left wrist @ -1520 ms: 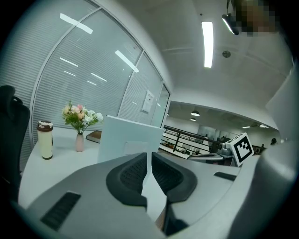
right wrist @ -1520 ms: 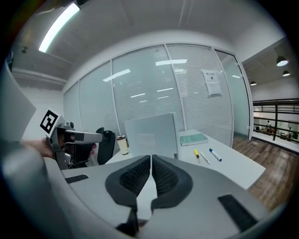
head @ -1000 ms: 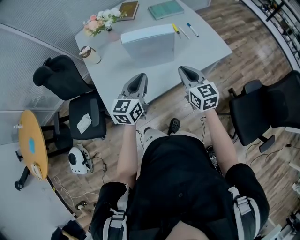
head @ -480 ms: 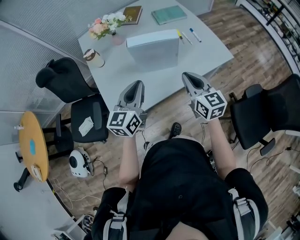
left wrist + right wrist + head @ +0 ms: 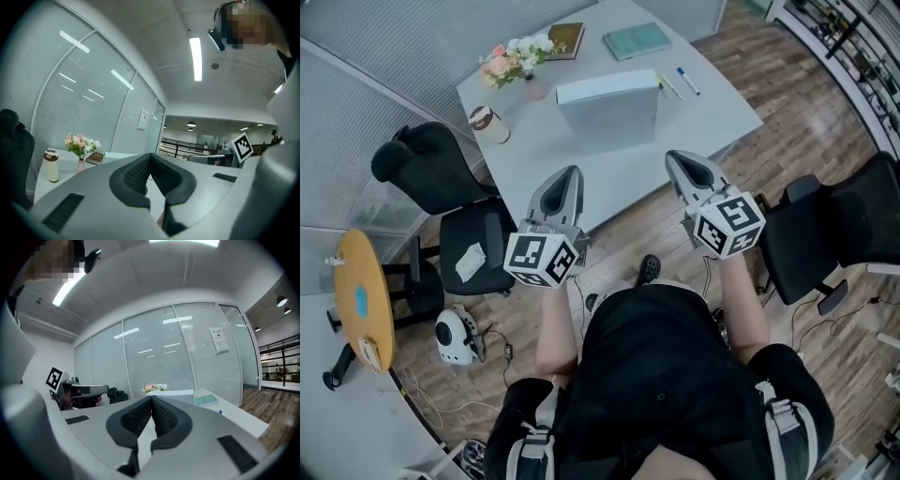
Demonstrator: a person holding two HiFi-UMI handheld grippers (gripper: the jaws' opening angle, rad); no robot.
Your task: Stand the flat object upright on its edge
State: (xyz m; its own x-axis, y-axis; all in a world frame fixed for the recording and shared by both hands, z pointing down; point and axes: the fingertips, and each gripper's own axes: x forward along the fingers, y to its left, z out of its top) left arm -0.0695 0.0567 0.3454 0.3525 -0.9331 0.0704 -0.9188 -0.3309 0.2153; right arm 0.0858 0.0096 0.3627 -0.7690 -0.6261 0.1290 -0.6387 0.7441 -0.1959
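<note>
White flat object (image 5: 609, 111) on counter (image 5: 712, 117) ahead of the fingers (image 5: 133, 174); we note left gripper (image 5: 572, 172), right gripper (image 5: 676, 157) closed together, empty.

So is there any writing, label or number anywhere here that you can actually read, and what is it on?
No text here is readable.
The wall notice: print too small to read.
The brown book and green book: covers too small to read.
The left marker cube and right marker cube: black-and-white square patterns only, no letters or numbers.
</note>
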